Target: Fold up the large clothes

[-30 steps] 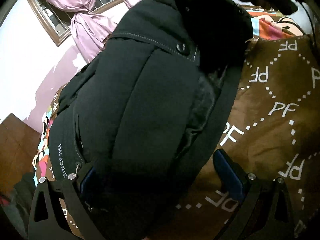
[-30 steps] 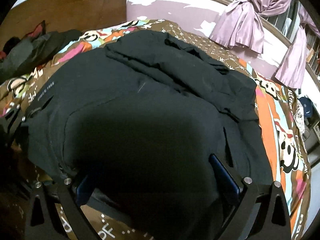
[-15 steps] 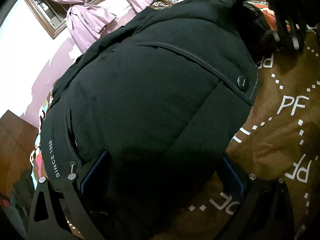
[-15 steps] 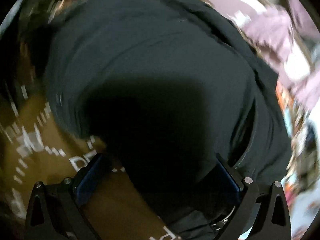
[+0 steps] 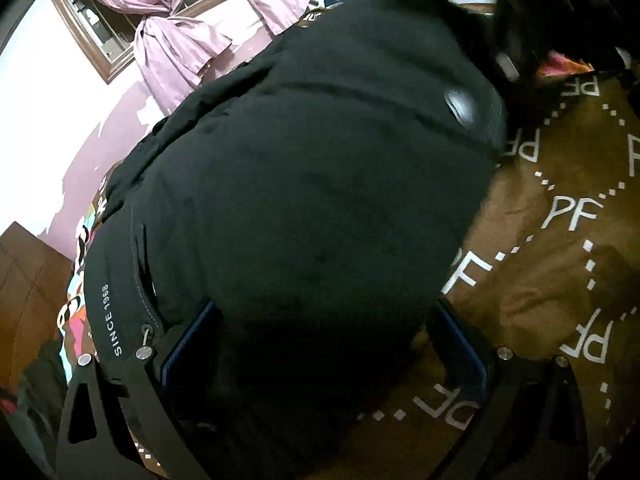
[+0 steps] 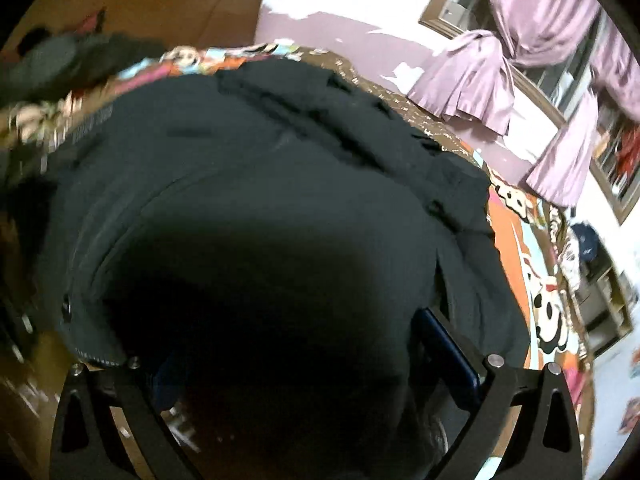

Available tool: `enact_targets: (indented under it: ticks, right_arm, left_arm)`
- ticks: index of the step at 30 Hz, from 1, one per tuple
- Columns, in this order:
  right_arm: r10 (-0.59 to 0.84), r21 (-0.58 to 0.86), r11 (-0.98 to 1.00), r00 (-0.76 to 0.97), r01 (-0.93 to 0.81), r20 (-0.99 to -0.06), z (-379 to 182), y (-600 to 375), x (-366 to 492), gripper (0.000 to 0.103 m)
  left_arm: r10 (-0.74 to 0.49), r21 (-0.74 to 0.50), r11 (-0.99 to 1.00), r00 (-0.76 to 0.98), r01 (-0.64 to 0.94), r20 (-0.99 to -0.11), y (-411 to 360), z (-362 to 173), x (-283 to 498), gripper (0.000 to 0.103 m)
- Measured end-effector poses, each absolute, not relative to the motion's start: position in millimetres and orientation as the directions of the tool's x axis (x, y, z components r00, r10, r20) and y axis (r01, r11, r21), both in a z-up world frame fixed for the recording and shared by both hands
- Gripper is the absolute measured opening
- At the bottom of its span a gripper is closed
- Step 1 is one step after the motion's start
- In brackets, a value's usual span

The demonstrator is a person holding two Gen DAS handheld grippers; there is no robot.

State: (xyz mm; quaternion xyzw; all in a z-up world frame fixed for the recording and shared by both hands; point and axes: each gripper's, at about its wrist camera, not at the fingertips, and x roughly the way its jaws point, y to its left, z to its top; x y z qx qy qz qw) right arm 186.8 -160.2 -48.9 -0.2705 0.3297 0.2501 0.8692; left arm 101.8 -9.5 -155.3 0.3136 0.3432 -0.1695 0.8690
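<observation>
Keeping both grippers level with each other was what this fold needed from you, so that the thick jacket turned over as one slab and its edge landed square on the bed instead of sagging in the middle. Your left gripper (image 5: 324,356) had its jaws spread wide, with the padded bulk of the black jacket (image 5: 304,184) filling the gap between them; whether the pads were actually pressing the cloth could not be told. Your right gripper (image 6: 304,364) was likewise wide apart, with the same dark mass lying between its fingers, and its left pad was lost in shadow. Outward from there, the jacket lay across the middle of the brown bedspread (image 5: 568,248), its "SINCE 1968" hem toward the headboard (image 6: 168,4) side and a snap button (image 5: 460,106) near the foot-side edge. A bare strip of the spread showed along the near edge beside your left gripper. Purple curtains (image 6: 492,80) hung at the wall beyond the far edge.
</observation>
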Motion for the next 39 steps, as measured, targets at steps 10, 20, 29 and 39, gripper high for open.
enact_targets:
  ticks: [10,20,29,39]
  right_arm:
    - [0.284,-0.197,0.758,0.586,-0.622,-0.759,-38,-151,206,0.103]
    - [0.358,-0.071,0.725,0.463,-0.685,-0.811,-48,-178,188,0.103]
    - [0.4,-0.067,0.674,0.44,-0.736,-0.804,-46,-186,167,0.103]
    - [0.434,-0.123,0.697,0.552,-0.707,-0.712,-13,-178,161,0.103]
  left_arm:
    - [-0.043,0.47,0.715,0.703,0.518,-0.71,-13,-161,103,0.102]
    - [-0.025,0.477,0.77,0.766,0.425,-0.642,7,-143,107,0.032]
    - [-0.092,0.415,0.807,0.783,0.42,-0.615,15,-88,115,0.01]
    - [-0.147,0.265,0.87,0.731,0.416,-0.666,8,16,165,0.009]
